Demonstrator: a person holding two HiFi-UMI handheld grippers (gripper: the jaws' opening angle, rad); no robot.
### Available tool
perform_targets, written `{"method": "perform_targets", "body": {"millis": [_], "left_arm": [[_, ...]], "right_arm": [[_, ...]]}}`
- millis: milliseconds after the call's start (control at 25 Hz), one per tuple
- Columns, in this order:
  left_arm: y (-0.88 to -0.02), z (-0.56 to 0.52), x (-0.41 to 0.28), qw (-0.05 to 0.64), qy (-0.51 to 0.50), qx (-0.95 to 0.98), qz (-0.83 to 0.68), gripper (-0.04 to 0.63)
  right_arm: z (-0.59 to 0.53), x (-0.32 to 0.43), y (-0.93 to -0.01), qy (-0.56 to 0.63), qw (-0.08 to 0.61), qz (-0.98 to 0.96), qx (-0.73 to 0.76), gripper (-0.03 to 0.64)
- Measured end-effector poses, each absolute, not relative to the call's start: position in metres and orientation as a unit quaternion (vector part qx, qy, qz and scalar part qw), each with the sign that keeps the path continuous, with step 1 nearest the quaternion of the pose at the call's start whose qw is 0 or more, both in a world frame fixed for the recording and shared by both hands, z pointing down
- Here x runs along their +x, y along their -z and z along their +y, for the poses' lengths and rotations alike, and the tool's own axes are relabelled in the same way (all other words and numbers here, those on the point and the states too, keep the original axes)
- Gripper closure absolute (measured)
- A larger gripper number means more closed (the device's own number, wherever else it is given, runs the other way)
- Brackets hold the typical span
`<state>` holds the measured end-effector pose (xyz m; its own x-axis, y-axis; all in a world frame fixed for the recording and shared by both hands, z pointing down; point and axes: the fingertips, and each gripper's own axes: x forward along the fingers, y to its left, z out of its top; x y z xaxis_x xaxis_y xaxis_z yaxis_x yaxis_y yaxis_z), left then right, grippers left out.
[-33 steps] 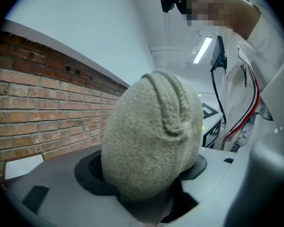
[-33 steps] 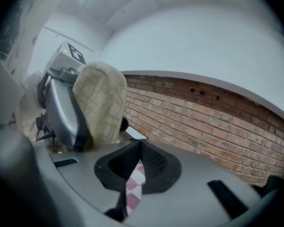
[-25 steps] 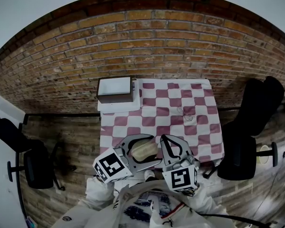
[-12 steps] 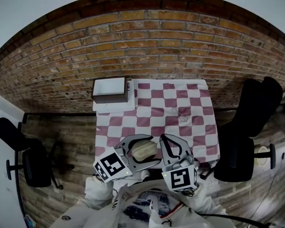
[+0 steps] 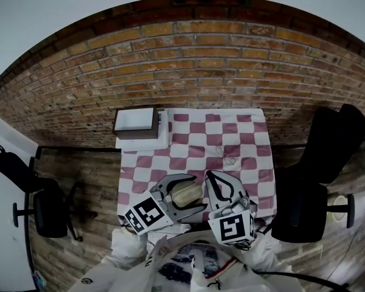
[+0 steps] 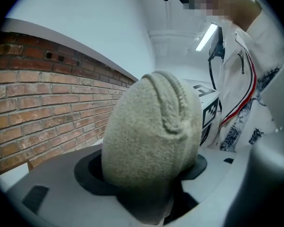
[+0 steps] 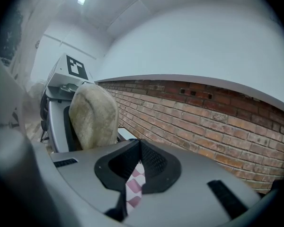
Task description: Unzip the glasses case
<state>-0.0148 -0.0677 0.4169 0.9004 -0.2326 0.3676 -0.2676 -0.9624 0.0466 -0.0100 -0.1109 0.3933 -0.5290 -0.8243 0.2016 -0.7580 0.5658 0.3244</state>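
Note:
A beige, fuzzy glasses case (image 5: 185,193) sits between the jaws of my left gripper (image 5: 198,193), which is shut on it above the table's near edge. In the left gripper view the case (image 6: 151,136) fills the middle, and a raised seam runs over its top. My right gripper (image 5: 209,176) hangs just right of the case with its jaws shut and nothing between them. In the right gripper view its tips (image 7: 139,144) meet, the case (image 7: 92,115) stands to their left, and a strip of checked cloth shows through the gap below.
A table with a pink-and-white checked cloth (image 5: 188,140) stands against a brick wall (image 5: 188,59). An open white-lined box (image 5: 135,121) rests at its far left corner. A small wiry object (image 5: 230,157) lies mid-cloth. Black chairs stand to the right (image 5: 304,205) and left (image 5: 45,215).
In the head view the table and box have slid a little to the left. Both grippers keep their places in the picture, and the left one still holds the case.

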Motion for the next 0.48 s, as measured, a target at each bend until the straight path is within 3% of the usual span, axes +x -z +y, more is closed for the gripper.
{"method": "perform_targets", "body": {"millis": [480], "left_arm": [[-0.424, -0.089, 0.034, 0.056, -0.204, 0.968, -0.135, 0.264]], "right_arm": [[-0.133, 0.039, -0.386, 0.101, 0.154, -0.874, 0.45, 0.6]]}}
